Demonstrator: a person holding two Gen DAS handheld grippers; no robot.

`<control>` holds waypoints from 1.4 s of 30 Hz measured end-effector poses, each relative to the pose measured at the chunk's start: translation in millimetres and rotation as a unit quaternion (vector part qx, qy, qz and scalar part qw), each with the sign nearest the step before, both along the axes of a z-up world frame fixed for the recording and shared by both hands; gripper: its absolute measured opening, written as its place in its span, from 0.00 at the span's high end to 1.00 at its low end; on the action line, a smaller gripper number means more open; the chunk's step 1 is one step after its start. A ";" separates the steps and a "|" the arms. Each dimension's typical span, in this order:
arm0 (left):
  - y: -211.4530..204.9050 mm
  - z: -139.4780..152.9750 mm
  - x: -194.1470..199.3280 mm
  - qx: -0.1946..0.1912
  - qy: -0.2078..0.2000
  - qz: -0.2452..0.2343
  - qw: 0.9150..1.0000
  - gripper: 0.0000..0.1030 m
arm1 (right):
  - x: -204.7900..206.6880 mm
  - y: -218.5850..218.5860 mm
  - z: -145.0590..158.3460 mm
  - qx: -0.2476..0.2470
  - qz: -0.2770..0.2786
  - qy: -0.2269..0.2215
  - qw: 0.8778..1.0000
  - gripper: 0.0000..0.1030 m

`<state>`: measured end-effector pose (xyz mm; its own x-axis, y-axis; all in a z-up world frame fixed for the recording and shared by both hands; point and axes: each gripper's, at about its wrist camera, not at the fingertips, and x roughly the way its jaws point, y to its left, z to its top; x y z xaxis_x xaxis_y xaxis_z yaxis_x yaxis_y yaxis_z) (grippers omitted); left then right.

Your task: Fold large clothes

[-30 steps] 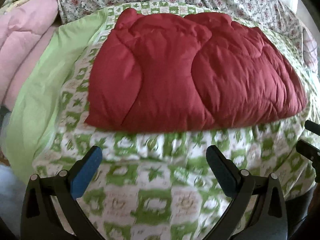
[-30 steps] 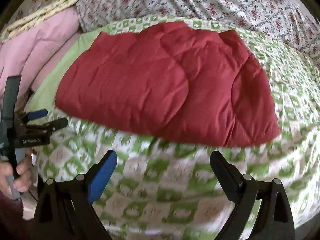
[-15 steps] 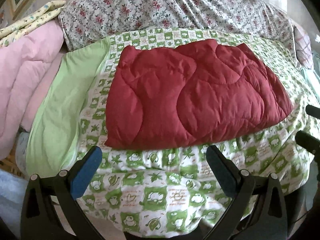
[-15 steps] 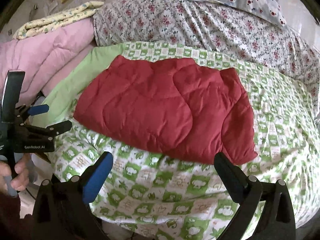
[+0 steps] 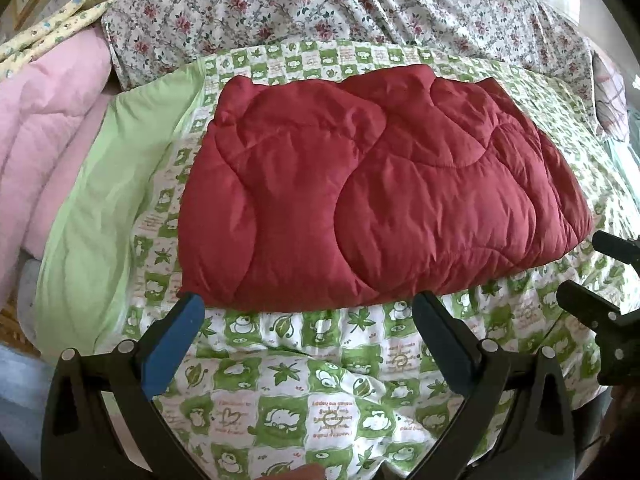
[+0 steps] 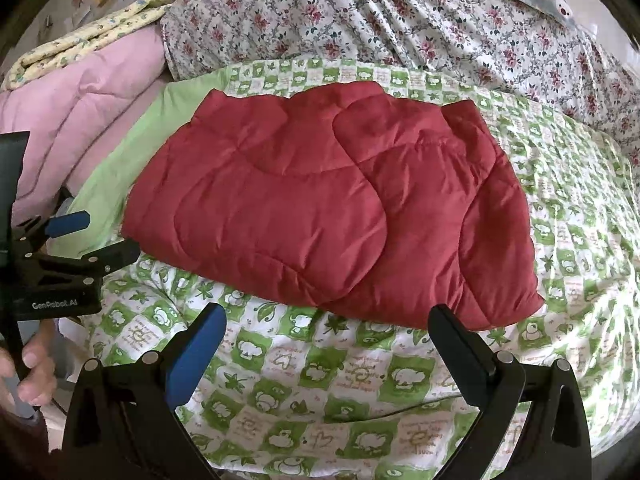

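A dark red quilted garment [image 5: 372, 192] [image 6: 332, 204] lies folded into a flat oblong on the green-and-white checked bedspread [image 5: 304, 396] [image 6: 332, 392]. My left gripper [image 5: 308, 320] hovers over the bedspread just short of the garment's near edge, open, nothing between its fingers. My right gripper [image 6: 326, 330] hangs likewise before the near edge, open and empty. The right wrist view catches the left gripper [image 6: 92, 236] at the left edge, held by a hand [image 6: 32, 376]. Parts of the right gripper's fingers [image 5: 616, 244] show at the right edge of the left wrist view.
A pink quilt [image 5: 44, 140] [image 6: 88, 108] with a yellow patterned cloth [image 6: 88, 36] on top is piled at the left. A floral sheet [image 5: 344, 8] [image 6: 400, 24] covers the bed behind. A plain green fold [image 5: 104, 204] borders the bedspread at the left.
Both grippers have pulled back and up from the red garment, so more of the bed shows around it. The garment lies still; both grippers stay open and empty.
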<state>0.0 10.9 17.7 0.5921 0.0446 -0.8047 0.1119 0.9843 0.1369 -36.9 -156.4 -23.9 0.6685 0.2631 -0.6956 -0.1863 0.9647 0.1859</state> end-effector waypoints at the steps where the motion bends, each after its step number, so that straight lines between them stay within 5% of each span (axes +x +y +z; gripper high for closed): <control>1: -0.4 1.0 -0.2 -0.001 -0.002 0.000 1.000 0.00 | 0.2 -0.7 0.4 0.001 -0.002 -0.001 1.000 0.01; 42: -3.3 0.2 5.0 -0.008 -0.004 -0.005 1.000 0.00 | 10.9 -3.7 -2.0 0.011 -0.012 0.006 1.000 0.01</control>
<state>5.0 7.6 18.0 0.5990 0.0256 -0.8003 0.1213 0.9850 0.1224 -26.0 -160.1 -25.9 0.6660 0.2630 -0.6980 -0.1606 0.9644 0.2102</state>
